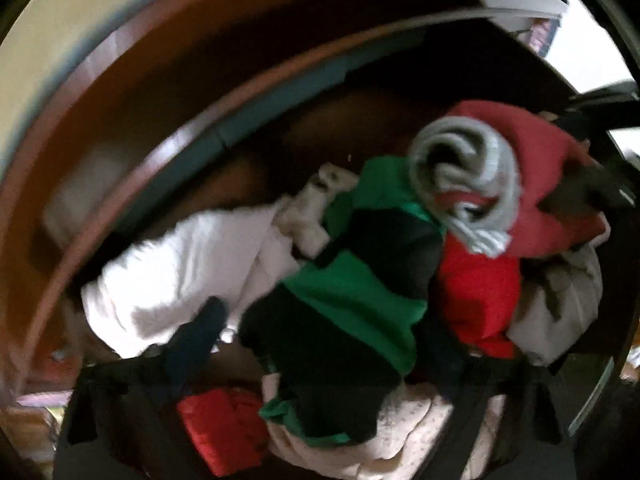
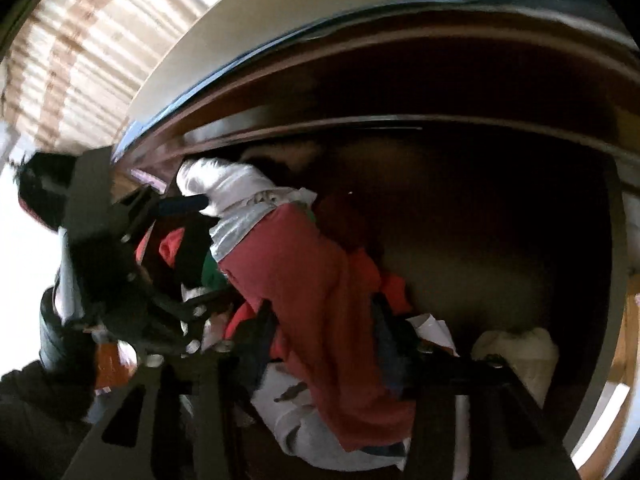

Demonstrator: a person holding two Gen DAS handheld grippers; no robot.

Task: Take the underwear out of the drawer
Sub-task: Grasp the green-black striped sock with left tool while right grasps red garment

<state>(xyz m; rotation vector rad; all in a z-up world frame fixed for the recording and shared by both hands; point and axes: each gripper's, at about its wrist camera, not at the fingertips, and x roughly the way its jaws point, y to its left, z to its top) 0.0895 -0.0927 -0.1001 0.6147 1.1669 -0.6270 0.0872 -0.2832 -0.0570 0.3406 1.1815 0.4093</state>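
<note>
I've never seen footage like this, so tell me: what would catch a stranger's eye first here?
Probably the heap of bright clothes in the open wooden drawer: a green and black garment in the middle, with a rolled grey band on dusty red cloth to its right. A white bundle lies at the left, and the left gripper reaches into the pile from below.

Home bedroom: wooden drawer (image 1: pixel 120 128) w/ jumbled underwear (image 1: pixel 352 292).

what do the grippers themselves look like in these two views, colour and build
Both are black. The left gripper has flat angular finger plates with cut-out slots; one tip looks dark blue. The right gripper has the same slotted black plates. From the right wrist, the left one shows silver bolts and a dark puffy sleeve behind it.
</note>
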